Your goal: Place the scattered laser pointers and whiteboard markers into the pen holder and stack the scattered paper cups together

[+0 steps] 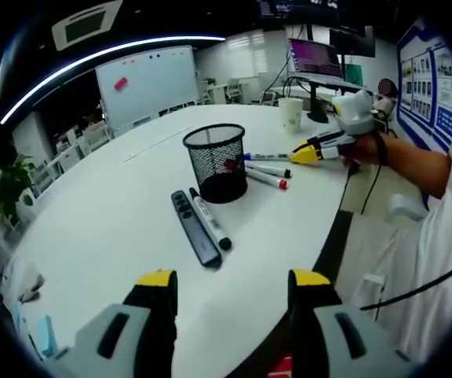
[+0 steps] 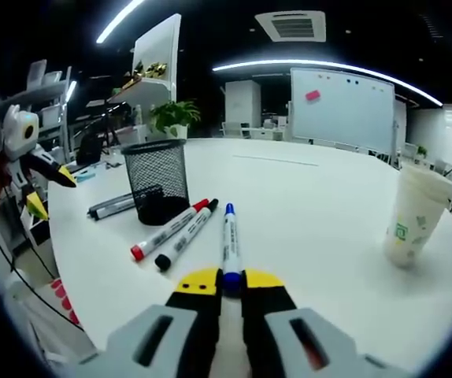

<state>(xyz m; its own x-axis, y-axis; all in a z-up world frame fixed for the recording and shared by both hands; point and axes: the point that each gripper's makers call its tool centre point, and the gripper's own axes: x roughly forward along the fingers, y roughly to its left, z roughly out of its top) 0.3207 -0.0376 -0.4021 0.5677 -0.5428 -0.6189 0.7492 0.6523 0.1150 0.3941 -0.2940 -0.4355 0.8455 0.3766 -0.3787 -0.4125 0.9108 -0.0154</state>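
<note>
Right gripper (image 2: 224, 281) closing on blue marker (image 2: 228, 236); left gripper (image 1: 234, 277) hanging wide open above desk (image 1: 116, 213); paper cup (image 2: 412, 216) standing right.

You are looking at a black mesh pen holder (image 1: 216, 161) standing upright on the white table (image 1: 116, 220), with something red showing inside it. Two things are lying side by side just in front of it: a dark flat laser pointer (image 1: 194, 227) and a white marker with black caps (image 1: 209, 218). On the holder's far side three whiteboard markers are lying close together: a red-capped one (image 2: 168, 229), a black-capped one (image 2: 185, 235) and a blue-capped one (image 2: 229, 242), whose near end is sitting between your right gripper's yellow tips. A white paper cup stack (image 2: 414, 213) with green print is standing upright, well apart.
</note>
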